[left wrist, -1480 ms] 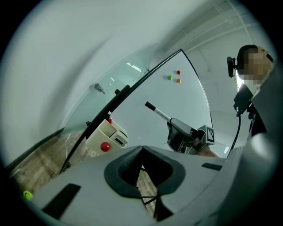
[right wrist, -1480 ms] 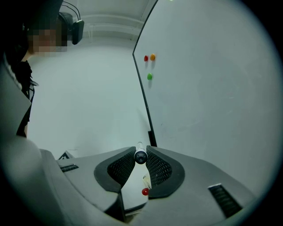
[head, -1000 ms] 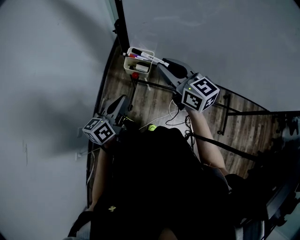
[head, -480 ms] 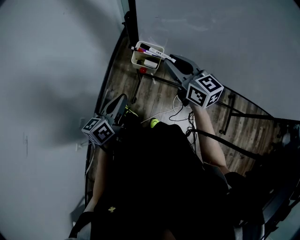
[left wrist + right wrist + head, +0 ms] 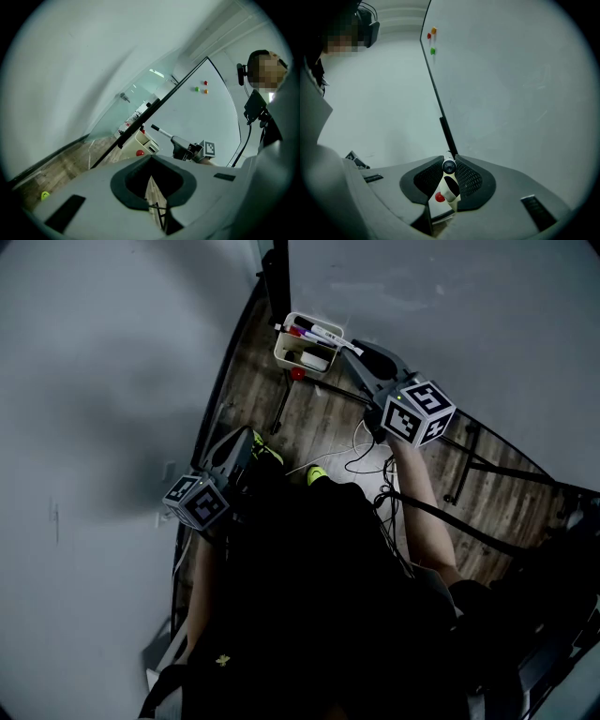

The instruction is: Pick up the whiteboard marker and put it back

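Now, right claw (image 5: 356, 352) gripping whiteboard marker (image 5: 325, 334), aimed lengthwise at holder (image 5: 284, 352), left claw (image 5: 150, 161) closed

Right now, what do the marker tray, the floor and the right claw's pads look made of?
Tray: smooth cream, likely moulded plastic. Floor: planks with grain and seams; wood or laminate, unclear. Pads of the right claw, gripping the marker: dark, cross-hatched, probably rubber.

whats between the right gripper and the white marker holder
Only the whiteboard marker clamped in the right gripper; it reaches out over the rim of the white holder. The head view shows it best.
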A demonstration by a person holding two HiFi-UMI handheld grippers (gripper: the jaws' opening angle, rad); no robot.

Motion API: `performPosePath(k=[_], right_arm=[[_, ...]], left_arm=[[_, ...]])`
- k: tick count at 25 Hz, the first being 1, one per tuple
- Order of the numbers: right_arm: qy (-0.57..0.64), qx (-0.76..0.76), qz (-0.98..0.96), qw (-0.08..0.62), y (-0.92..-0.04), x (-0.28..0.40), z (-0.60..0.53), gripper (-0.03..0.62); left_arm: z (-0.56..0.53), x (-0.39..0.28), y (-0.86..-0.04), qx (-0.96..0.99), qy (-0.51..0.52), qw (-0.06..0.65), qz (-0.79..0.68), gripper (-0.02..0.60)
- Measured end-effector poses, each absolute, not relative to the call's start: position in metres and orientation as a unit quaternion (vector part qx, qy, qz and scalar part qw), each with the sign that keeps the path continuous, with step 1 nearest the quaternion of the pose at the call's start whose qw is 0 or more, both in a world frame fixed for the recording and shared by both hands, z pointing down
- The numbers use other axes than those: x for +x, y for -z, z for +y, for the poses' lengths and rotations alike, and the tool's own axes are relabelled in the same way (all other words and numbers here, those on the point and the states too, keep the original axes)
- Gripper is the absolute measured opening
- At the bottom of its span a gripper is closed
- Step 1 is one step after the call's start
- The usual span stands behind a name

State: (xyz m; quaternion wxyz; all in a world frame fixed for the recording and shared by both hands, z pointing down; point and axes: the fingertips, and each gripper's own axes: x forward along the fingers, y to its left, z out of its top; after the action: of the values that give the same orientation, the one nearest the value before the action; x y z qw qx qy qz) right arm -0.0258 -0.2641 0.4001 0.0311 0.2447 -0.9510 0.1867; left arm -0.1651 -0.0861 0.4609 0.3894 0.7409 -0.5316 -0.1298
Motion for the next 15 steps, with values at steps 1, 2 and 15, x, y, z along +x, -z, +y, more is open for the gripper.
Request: performPosePath(k=[1,2,15], right_arm=[[-0.188,0.244,-0.951,0.032,-0.402,-0.027,-0.265,0.064],[-0.189,0.244,-0.95,0.034,-0.404,-0.028,-0.266,0.064],[-0.207,0.245,-0.946,0.047,-0.431,-0.035,-0.282,0.064]], left_arm=[[-0.086,-0.167,-0.462,0.74,0.128,0.389,-0.533,0.031],[-0.086,-0.169,-0.463,0.74,0.127,0.389,-0.534,0.032],[-0.077,-0.183,-0.467,0.719,0.125,0.404,-0.552,0.032]])
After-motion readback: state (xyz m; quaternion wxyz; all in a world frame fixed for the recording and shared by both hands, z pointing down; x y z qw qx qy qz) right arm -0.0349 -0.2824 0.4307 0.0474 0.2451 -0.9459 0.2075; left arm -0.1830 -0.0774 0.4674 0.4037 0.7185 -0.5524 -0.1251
